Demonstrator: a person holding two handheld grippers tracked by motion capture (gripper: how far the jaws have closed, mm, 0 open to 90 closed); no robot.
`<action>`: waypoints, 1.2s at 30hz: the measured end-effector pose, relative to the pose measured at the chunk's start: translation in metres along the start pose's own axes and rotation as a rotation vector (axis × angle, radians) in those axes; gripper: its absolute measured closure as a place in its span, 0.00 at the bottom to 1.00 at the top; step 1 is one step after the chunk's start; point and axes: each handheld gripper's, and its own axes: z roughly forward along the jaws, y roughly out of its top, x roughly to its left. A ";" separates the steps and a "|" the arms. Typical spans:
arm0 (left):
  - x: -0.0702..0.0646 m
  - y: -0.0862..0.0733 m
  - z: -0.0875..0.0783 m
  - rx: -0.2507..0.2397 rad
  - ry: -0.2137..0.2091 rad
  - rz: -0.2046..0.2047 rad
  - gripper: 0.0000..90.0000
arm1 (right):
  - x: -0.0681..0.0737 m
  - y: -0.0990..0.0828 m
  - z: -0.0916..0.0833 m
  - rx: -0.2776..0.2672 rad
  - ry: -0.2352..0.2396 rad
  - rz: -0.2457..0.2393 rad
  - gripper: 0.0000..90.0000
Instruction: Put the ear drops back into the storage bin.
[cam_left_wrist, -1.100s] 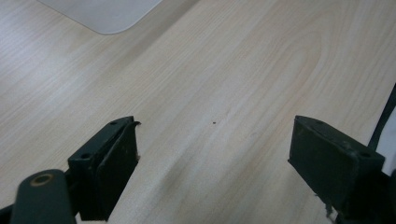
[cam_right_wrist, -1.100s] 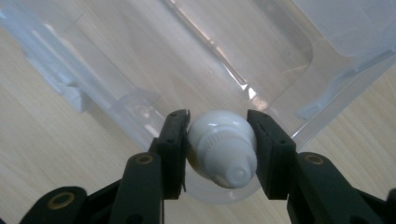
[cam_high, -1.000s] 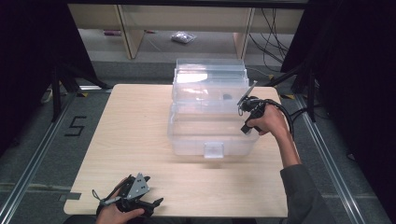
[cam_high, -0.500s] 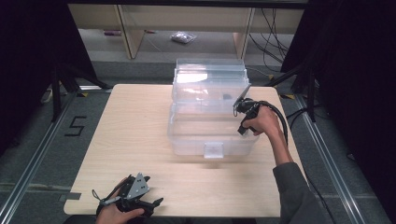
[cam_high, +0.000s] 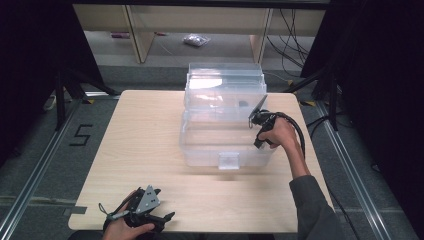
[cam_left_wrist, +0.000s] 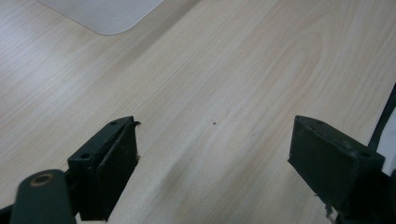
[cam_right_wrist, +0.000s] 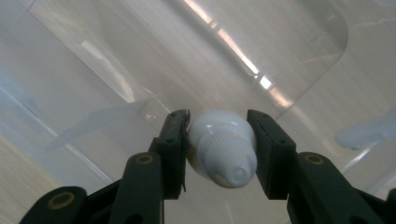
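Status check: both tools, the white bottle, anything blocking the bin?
Right tool shut on white bottle, over clear bin. Left tool open, idle on table. Nothing in the way.

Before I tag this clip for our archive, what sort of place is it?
Probably a lab recording station: a bare wooden table on a grey floor with a taped number 5, loose cables behind, and black curtains alongside.

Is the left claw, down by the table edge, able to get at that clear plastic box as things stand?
Probably yes. The left claw stands open with nothing in it, and only bare table lies between it and the clear box.
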 end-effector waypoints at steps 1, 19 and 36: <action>0.000 0.000 0.000 0.003 0.003 0.001 0.17 | 0.001 0.000 0.001 0.010 -0.008 0.008 0.67; 0.000 0.000 0.000 0.004 0.009 0.007 0.17 | 0.007 0.009 0.014 0.053 -0.002 0.034 0.67; 0.000 0.000 0.001 0.005 0.007 0.003 0.17 | 0.003 0.010 0.026 0.061 0.003 0.032 0.67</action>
